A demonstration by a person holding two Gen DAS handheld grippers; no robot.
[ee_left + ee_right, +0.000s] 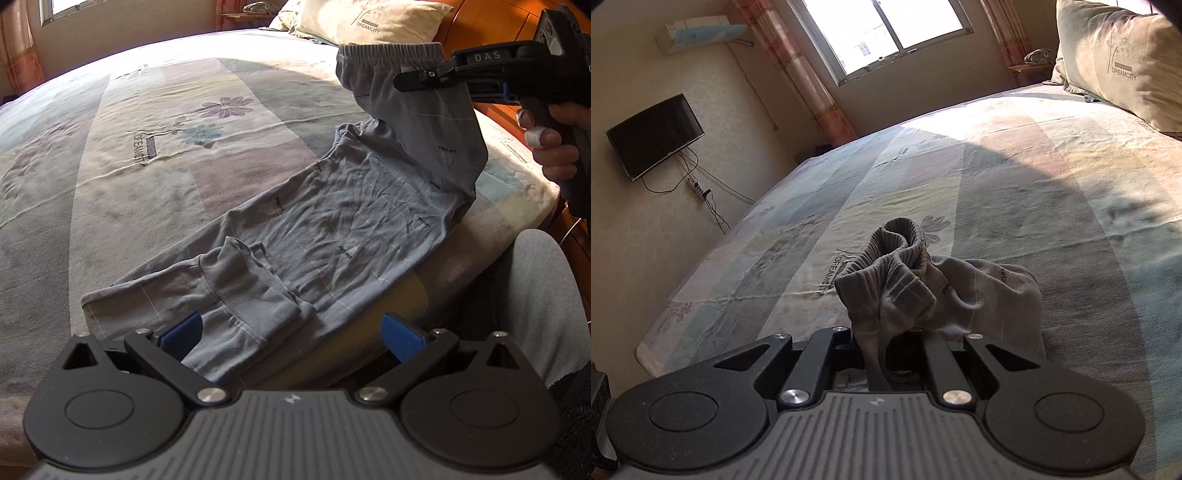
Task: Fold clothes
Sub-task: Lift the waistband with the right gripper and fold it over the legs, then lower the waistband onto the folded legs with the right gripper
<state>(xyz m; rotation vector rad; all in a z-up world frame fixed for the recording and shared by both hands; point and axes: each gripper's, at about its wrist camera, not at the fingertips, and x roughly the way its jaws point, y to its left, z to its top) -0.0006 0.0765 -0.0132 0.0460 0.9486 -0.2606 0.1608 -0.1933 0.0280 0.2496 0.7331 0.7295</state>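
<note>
Cream-coloured walls are seen at the left, where a dark television [654, 136] is mounted below an air conditioner [701, 32]. A bright window [882, 33] is framed by pink curtains [798, 74]. Most of the room is filled by a bed whose striped, flowered sheet [155, 122] is lit by sun. Grey trousers [332, 229] are laid along its near edge, cuffs folded over. Over these cuffs the left gripper [291, 334] is held, fingers apart. The waistband is lifted, clamped by the right gripper [410, 81]. A pillow [369, 18] is propped against a wooden headboard [491, 26] at the right.
</note>
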